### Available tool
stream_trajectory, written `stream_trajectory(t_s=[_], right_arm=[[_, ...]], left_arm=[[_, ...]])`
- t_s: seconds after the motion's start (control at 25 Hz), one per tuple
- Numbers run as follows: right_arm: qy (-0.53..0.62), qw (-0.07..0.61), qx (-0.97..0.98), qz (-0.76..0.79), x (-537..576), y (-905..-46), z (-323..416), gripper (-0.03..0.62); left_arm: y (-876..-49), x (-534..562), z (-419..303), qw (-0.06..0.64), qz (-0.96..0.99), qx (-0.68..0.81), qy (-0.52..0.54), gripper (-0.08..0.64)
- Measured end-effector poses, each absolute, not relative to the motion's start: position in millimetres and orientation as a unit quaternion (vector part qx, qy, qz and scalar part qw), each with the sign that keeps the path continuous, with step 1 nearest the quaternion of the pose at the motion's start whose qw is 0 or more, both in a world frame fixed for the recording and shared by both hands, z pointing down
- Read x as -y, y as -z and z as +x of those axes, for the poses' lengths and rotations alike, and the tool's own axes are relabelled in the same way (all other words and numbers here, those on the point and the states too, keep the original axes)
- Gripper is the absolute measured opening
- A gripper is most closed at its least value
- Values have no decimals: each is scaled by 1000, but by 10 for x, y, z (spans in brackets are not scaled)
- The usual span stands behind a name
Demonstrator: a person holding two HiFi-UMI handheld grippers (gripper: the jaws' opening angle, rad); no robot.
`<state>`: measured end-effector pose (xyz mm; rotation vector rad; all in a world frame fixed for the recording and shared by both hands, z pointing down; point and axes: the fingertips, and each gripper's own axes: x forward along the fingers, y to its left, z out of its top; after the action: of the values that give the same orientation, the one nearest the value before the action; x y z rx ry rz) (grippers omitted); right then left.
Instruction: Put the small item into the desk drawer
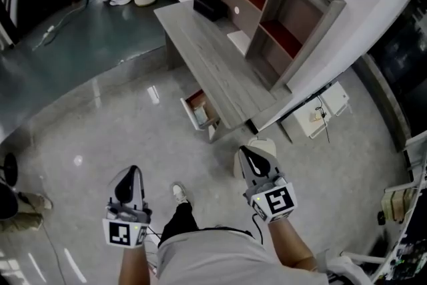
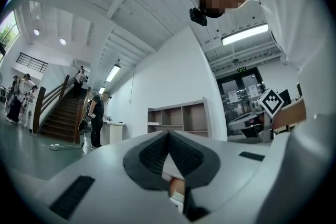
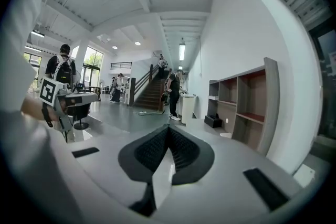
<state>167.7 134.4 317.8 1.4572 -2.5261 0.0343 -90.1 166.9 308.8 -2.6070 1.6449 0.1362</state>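
Both grippers are held above the glossy grey floor (image 1: 87,137), well short of the grey wood-grain desk (image 1: 207,57).

The left gripper (image 1: 132,171) (image 2: 168,136) has its ribbed black pads closed tip to tip. Nothing is held.

The right gripper (image 1: 245,151) (image 3: 168,131) is likewise fully closed and empty.

A shallow drawer with a reddish-brown inside (image 1: 199,110) is pulled out under the desktop's front edge, near the end closest to the person. Its contents cannot be made out, and the small item cannot be picked out in any view.

A grey open-shelved hutch (image 1: 303,23) stands along the desktop's rear edge. A black box (image 1: 210,8) is placed near the desktop's far end, against the hutch. A white sheet (image 1: 238,41) lies beside the hutch at mid-length.
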Motion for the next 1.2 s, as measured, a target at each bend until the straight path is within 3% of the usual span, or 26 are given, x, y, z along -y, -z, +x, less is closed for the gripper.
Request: stream_trajectory(t_s=[0.4, 1.2], right_arm=[[-4, 135, 831, 540, -372, -2970, 1211, 21], [-51, 143, 822, 549, 777, -3446, 1777, 21]], left_arm=[[-3036, -324, -1435, 25, -872, -486, -60, 17], [-3313, 599, -742, -19, -884, -467, -20, 17]])
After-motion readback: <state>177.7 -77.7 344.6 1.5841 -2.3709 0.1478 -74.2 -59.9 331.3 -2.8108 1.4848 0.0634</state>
